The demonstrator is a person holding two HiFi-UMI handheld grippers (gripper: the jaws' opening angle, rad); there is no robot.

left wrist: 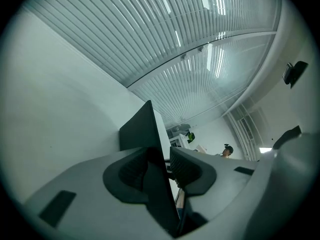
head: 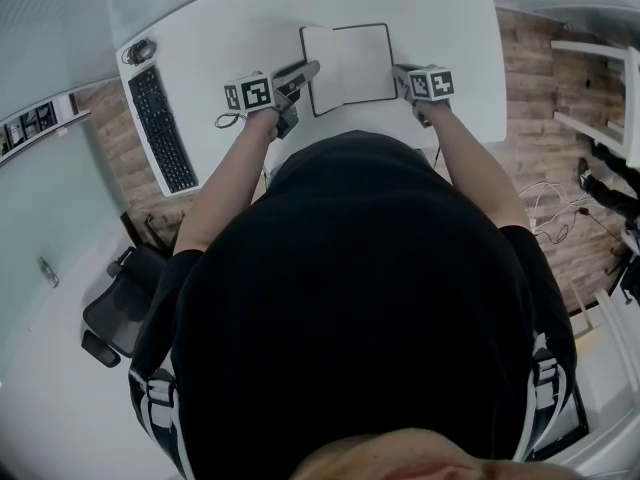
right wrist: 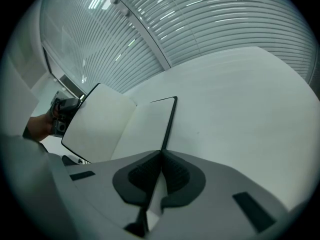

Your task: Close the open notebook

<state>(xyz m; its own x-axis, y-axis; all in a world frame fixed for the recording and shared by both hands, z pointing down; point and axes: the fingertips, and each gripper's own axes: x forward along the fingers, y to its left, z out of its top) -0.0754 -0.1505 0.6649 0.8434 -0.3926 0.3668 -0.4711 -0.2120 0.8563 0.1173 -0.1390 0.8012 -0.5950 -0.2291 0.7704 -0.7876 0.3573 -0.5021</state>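
The open notebook (head: 350,63) with black covers and blank white pages lies on the white desk (head: 220,28). My left gripper (head: 305,71) is at its left edge. In the left gripper view the black left cover (left wrist: 140,129) stands raised, edge-on, between the jaws of that gripper (left wrist: 161,154), which are open with a gap on the right side. My right gripper (head: 400,74) is at the notebook's right edge. In the right gripper view this gripper (right wrist: 161,156) is shut on the right cover and page edge, and the notebook's pages (right wrist: 115,124) spread away to the left.
A black keyboard (head: 160,128) lies on the desk's left part, with a small cabled device (head: 138,50) beyond it. An office chair (head: 120,308) stands on the floor at the left. White shelving (head: 600,88) stands on the wooden floor at the right.
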